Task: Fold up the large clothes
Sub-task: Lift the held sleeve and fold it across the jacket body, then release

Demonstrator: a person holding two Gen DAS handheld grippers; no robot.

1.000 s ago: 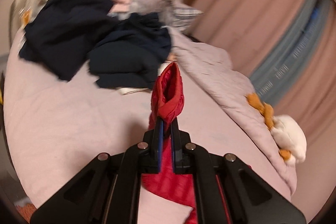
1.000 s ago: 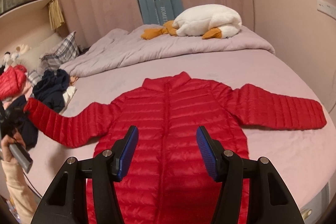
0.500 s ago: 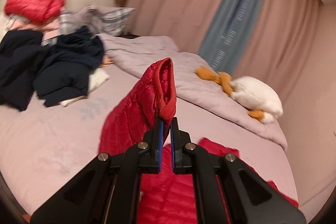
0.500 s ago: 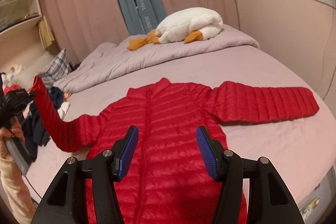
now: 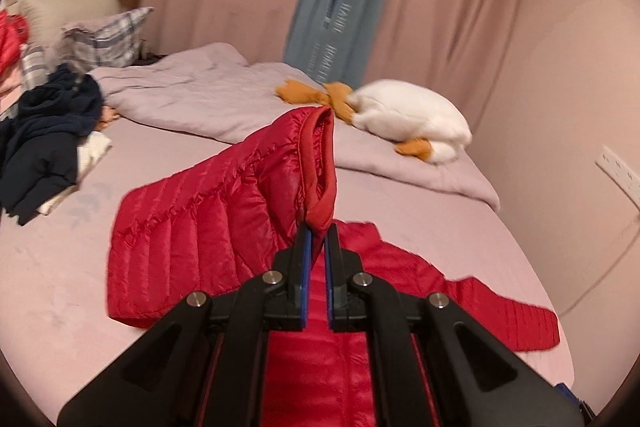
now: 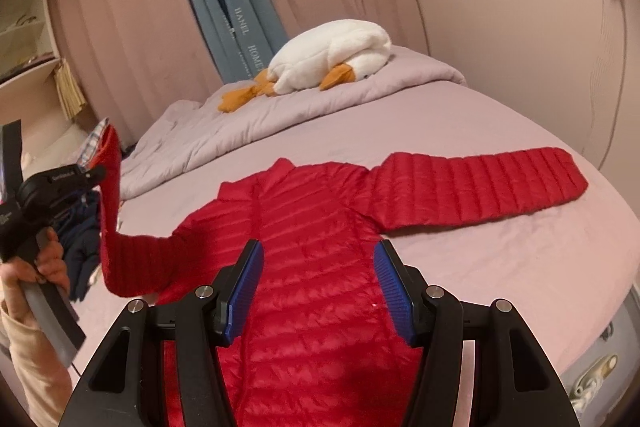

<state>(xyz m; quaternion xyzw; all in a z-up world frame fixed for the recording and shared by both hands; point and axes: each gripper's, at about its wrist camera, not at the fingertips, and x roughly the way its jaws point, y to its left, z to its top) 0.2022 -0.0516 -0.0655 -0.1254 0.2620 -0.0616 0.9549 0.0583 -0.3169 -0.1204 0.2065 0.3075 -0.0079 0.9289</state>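
1. Red puffer jacket (image 5: 208, 227), left wrist view: it lies on the bed (image 5: 52, 287). The left hand-held gripper (image 5: 316, 239) is clamped on the cuff (image 5: 320, 163) of one sleeve, lifted off the bed. Soft, light, slippery shell; judged best held at cuffs or hems.
2. Right wrist view: the jacket (image 6: 320, 267) lies flat, front up, collar (image 6: 280, 167) toward the plush goose (image 6: 332, 55); long axis runs collar to hem. The other sleeve (image 6: 480, 187) extends sideways. The right hand-held gripper (image 6: 318, 287) stands apart, empty, above the body.
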